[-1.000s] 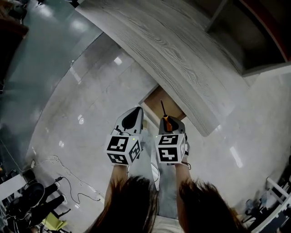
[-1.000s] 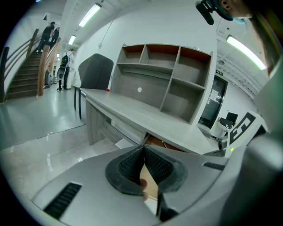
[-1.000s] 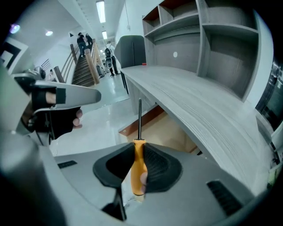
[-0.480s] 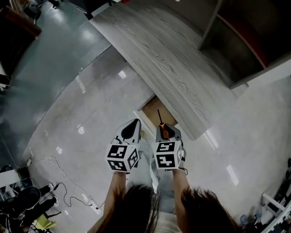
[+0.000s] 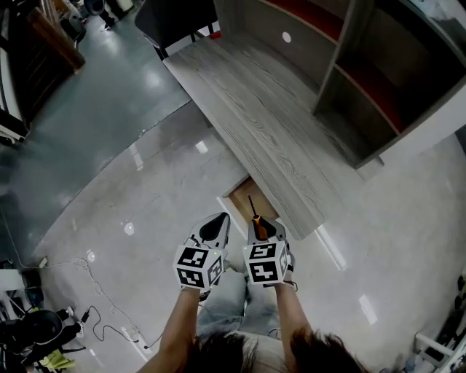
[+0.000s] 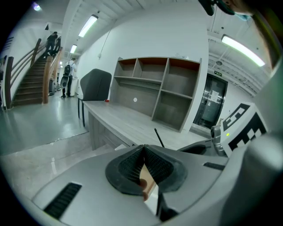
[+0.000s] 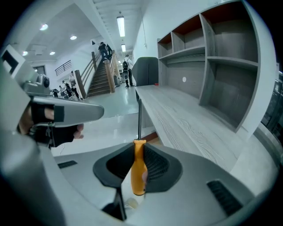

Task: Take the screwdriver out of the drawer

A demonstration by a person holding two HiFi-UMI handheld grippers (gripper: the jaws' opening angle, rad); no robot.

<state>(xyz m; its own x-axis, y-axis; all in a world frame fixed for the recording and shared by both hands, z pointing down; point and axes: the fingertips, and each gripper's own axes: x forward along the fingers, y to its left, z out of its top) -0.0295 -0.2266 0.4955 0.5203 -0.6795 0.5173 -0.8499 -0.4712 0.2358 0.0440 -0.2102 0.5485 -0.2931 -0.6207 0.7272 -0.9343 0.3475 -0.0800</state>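
Note:
My right gripper (image 7: 139, 152) is shut on the orange handle of the screwdriver (image 7: 138, 165); its dark shaft (image 7: 139, 119) points forward past the jaws. In the head view the screwdriver (image 5: 255, 212) sticks out of the right gripper (image 5: 261, 227), held above the open wooden drawer (image 5: 247, 205) under the grey desk (image 5: 269, 131). My left gripper (image 5: 215, 222) hangs beside it on the left, jaws shut with nothing between them; its tips (image 6: 143, 148) meet in the left gripper view. The screwdriver's shaft (image 6: 158, 137) shows there too.
A grey shelf unit (image 5: 342, 65) with red-lined compartments stands on the desk's far side. A dark chair (image 5: 175, 22) is at the desk's end. Shiny floor (image 5: 116, 211) spreads to the left, with cables (image 5: 102, 306) near the bottom left. People stand by a staircase (image 6: 35, 79).
Both grippers have drawn back from the desk and sit lower in the head view. The screwdriver stays in the right gripper, farther from the drawer.

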